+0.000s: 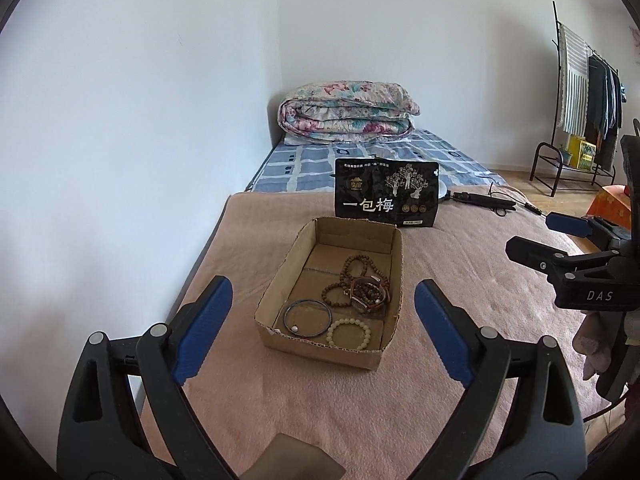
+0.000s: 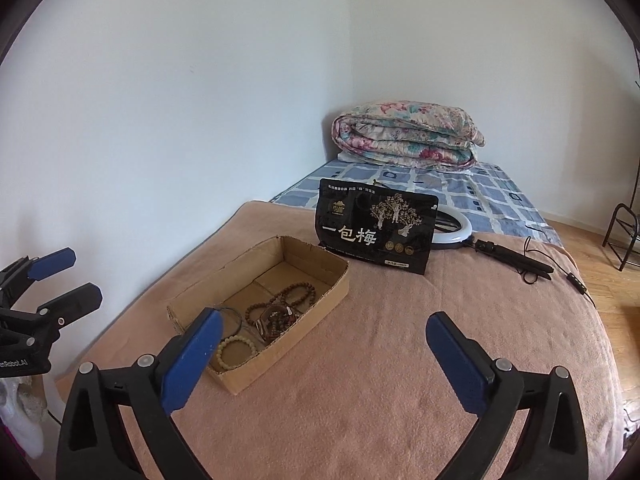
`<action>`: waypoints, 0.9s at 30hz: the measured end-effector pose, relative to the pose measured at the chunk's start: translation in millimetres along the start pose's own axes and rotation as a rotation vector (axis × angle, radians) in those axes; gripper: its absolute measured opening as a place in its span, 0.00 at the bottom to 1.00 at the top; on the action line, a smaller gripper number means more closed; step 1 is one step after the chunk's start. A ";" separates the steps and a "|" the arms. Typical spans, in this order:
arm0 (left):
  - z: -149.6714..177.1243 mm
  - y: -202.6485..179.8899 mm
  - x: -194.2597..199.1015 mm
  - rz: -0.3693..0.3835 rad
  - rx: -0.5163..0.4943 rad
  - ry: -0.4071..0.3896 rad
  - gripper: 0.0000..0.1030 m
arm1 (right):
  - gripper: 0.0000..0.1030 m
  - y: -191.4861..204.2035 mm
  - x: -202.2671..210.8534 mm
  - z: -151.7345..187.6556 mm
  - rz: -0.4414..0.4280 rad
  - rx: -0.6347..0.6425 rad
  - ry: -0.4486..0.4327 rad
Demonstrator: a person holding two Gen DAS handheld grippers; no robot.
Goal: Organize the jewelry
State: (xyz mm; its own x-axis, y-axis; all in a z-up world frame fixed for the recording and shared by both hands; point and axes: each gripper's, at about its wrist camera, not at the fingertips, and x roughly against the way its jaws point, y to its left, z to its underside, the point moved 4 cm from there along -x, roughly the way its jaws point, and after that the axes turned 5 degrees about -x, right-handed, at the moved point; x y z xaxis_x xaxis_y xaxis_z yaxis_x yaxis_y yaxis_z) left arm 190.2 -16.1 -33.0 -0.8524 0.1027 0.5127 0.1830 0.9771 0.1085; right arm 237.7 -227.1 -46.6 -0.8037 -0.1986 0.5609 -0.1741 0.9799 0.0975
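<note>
An open cardboard box [image 1: 280,276] [image 2: 320,300] sits on a pink blanket. Inside lie a dark bangle [image 1: 307,317], a pale bead bracelet [image 1: 349,333] [image 2: 237,350], brown bead strings [image 1: 356,270] [image 2: 296,295] and a leather-strap piece [image 1: 370,295] [image 2: 276,318]. My left gripper [image 1: 323,326] is open and empty, hovering just in front of the box. My right gripper [image 2: 324,354] is open and empty, to the right of the box; its left finger hides part of the bangle. Each gripper shows in the other's view: the right one [image 1: 536,236], the left one [image 2: 66,278].
A black snack bag [image 1: 387,193] [image 2: 376,226] stands behind the box. A ring light [image 2: 456,224] with stand and cable [image 2: 576,282] lies behind right. A folded floral quilt [image 1: 346,112] lies at the bed's far end. Wall on the left; clothes rack [image 1: 584,112] on the right.
</note>
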 end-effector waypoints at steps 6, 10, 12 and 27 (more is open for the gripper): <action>3.9 -5.2 7.4 -0.017 -0.011 0.006 0.93 | 1.00 0.1 2.6 7.9 0.027 0.013 -0.007; 5.1 -7.8 10.1 -0.016 -0.008 0.004 0.93 | 1.00 1.0 3.7 10.4 0.038 0.020 -0.012; 5.2 -8.5 10.5 -0.016 -0.007 0.008 0.93 | 1.00 2.2 4.1 11.1 0.039 0.022 -0.013; 4.1 -11.1 14.3 -0.018 -0.012 -0.007 0.93 | 1.00 2.5 4.4 12.8 0.040 0.021 -0.014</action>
State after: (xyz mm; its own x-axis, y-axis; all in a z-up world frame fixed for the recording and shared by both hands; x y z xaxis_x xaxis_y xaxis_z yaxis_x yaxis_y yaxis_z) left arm 174.0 -24.8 -30.4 -0.8588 0.0860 0.5050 0.1732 0.9765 0.1281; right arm 226.5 -225.8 -54.4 -0.8182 -0.1601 0.5522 -0.1537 0.9864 0.0582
